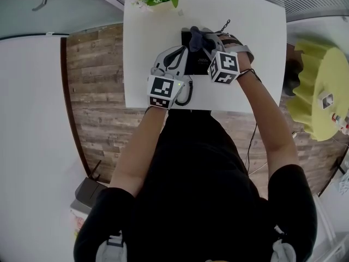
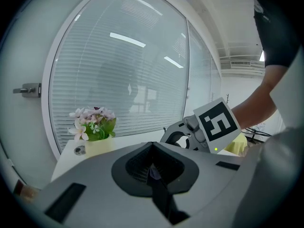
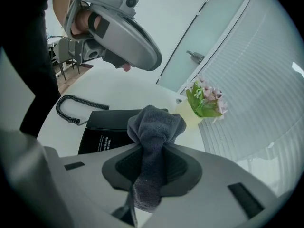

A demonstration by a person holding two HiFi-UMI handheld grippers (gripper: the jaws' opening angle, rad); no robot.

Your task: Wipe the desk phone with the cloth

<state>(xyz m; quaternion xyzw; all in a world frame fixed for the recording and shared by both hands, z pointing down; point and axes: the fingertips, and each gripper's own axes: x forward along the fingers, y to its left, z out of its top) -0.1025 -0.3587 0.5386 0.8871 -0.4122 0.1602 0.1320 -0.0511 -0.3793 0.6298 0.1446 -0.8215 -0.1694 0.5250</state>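
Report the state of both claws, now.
Left claw: closed, nothing visible between its jaws.
Right claw: closed on the grey cloth, above the desk phone.

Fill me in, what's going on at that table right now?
A person is working at a white table with a tool in each hand. The right tool is clamped on a bunched grey cloth, held over the black desk phone; whether the cloth touches it is hard to tell. The left tool is shut with nothing in it, raised above the table near the coiled cord. A pot of flowers stands at the far edge.
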